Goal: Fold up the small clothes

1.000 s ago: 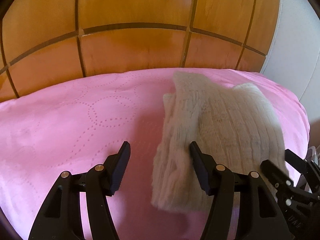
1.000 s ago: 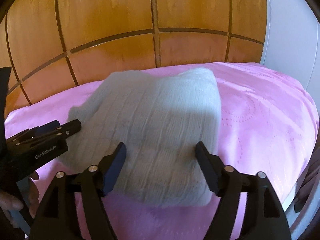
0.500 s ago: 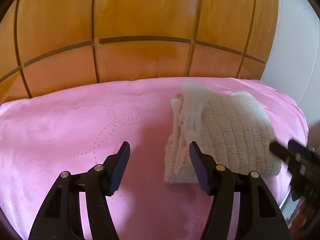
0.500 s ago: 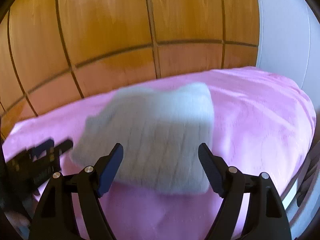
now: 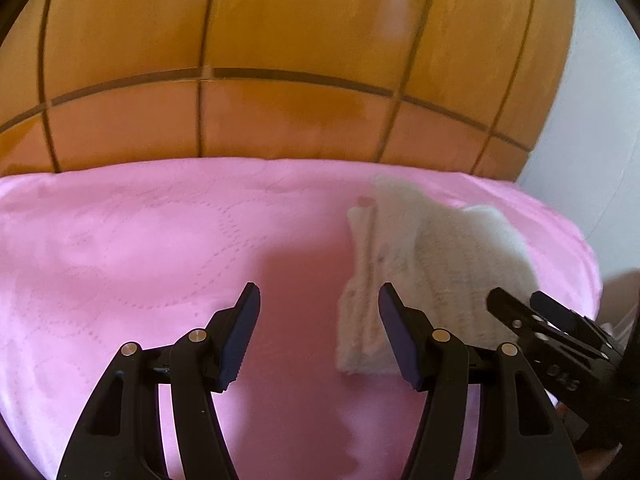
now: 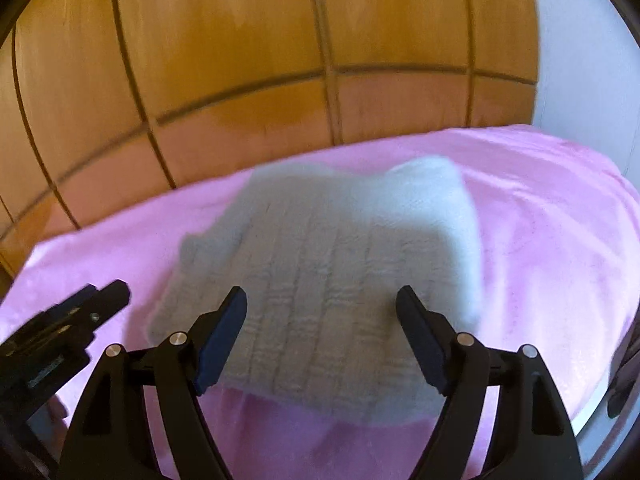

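My left gripper stands wide with nothing between its jaws; only pink cover shows in the gap, and the knitted garment lies just to the right of its right finger. My right gripper is spread wider still, also holding nothing, and hovers in front of the same garment, whose near edge sits behind its pads. From each wrist view I can see the other gripper's tip at the side of the frame.

The garment rests folded on the pink bed cover, toward the cover's right edge in the left wrist view, well short of the wooden headboard behind it. It looks finished to me, or nearly so.

What could spoil it: the stacked layers at the left side of the bundle are loose (I can see their edges gaping), so a finger brushing past there could catch a loop and drag the top layer open. It also lies close to the cover's right edge, where a nudge might slide it off the soft, rounded rim.

The knit is cream, thick and ribbed, fuzzy at the edges, forming a plump, roughly rectangular bundle. The cover is smooth, faintly glossy, stitched with dotted circles. The headboard is glossy orange wood divided by dark grooves.
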